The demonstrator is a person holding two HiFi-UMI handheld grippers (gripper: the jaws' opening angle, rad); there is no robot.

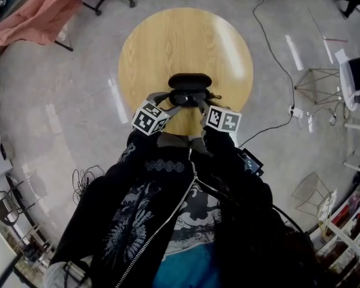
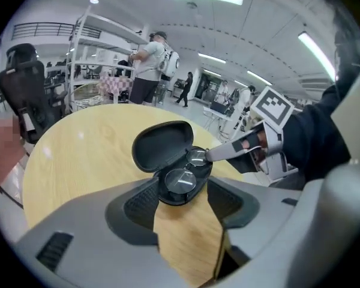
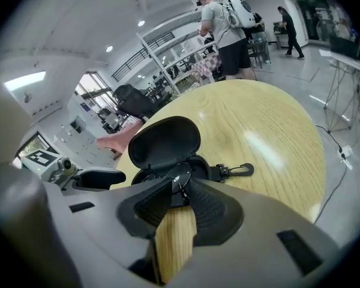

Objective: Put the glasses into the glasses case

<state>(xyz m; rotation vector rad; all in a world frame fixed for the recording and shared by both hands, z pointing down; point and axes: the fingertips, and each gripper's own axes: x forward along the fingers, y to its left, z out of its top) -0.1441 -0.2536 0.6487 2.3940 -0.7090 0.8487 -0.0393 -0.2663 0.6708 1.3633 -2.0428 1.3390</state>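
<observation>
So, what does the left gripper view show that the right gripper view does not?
Only the left gripper view: both lenses of the glasses inside the glasses case, beyond the left gripper's wide-open tongs. Only the right gripper view: the case's clip, and how the right gripper's tongs pinch a lens rim. Both: the case open, lid up, on the round wooden table.

Table [image 1: 162, 47]: round, pale wood grain — on a glossy grey floor [image 1: 66, 101].
Cloth [image 1: 39, 14]: pink, draped at far left.
Cable [image 1: 273, 51]: black, trailing right of the table.
Background: person [image 2: 147, 65] with white backpack beside white shelving [image 2: 93, 47].
</observation>
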